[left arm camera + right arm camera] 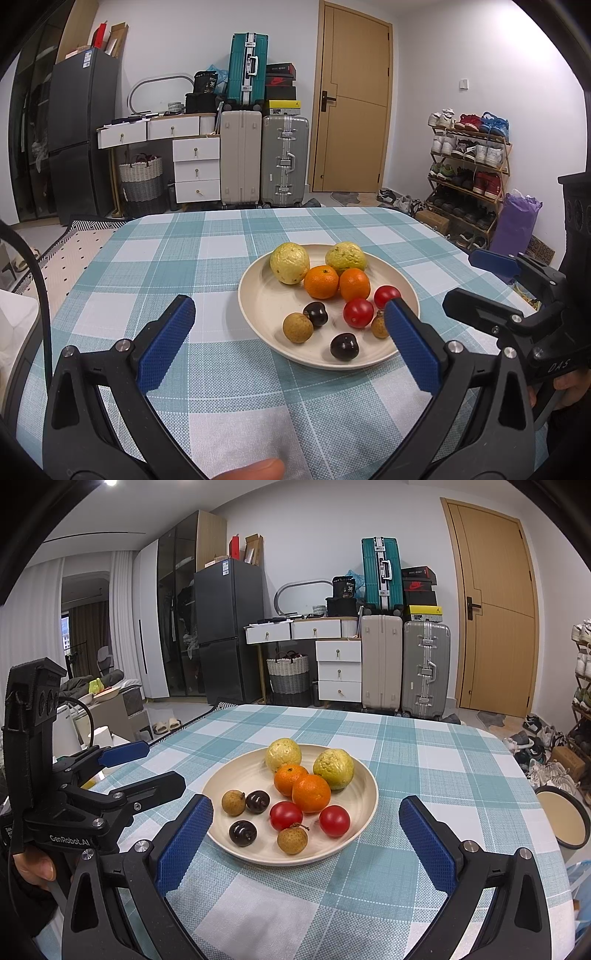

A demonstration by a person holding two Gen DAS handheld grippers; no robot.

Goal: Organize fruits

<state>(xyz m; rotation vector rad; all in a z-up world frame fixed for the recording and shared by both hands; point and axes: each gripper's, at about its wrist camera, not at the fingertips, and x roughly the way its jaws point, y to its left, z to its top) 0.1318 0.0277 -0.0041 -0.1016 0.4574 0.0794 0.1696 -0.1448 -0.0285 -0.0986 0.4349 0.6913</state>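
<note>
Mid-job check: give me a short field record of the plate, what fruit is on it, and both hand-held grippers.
surface: table with checked cloth
plate: cream, round, on the table
yellow-green fruits: two, far side of plate
oranges: two, touching, centre
red tomatoes: two
dark round fruits: two
brown longans: two
left hand-held gripper: open, empty
right hand-held gripper: open, empty
</note>
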